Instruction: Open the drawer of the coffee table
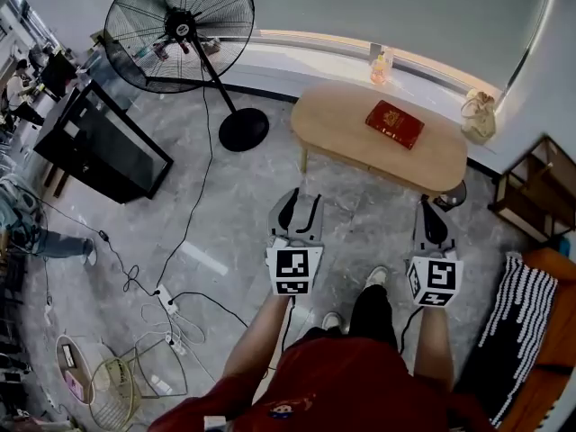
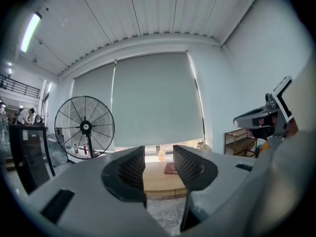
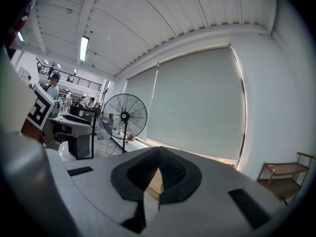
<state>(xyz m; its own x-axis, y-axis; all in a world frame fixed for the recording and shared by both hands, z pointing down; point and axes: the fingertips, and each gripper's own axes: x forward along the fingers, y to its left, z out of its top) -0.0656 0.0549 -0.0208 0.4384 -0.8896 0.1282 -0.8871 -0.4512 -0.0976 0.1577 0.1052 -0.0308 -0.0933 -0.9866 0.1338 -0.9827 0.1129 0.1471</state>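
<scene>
The oval wooden coffee table (image 1: 360, 151) stands by the window with a red book (image 1: 394, 123) on top; no drawer front shows from above. My left gripper (image 1: 298, 202) hovers over the floor just short of the table's near left edge, open, with nothing in it. In the left gripper view the table (image 2: 157, 182) and the book (image 2: 170, 168) show through the gap of the left gripper (image 2: 159, 154). My right gripper (image 1: 432, 212) hangs near the table's right end. Its fingertips meet in the right gripper view, so the right gripper (image 3: 158, 152) is shut and empty.
A large standing fan (image 1: 183, 27) is at the back left, its cable trailing to a power strip (image 1: 168, 302). A black desk (image 1: 101, 142) is further left. A bottle (image 1: 381, 67) and a bag (image 1: 479, 115) sit on the sill. A wooden shelf (image 1: 537, 190) stands at the right.
</scene>
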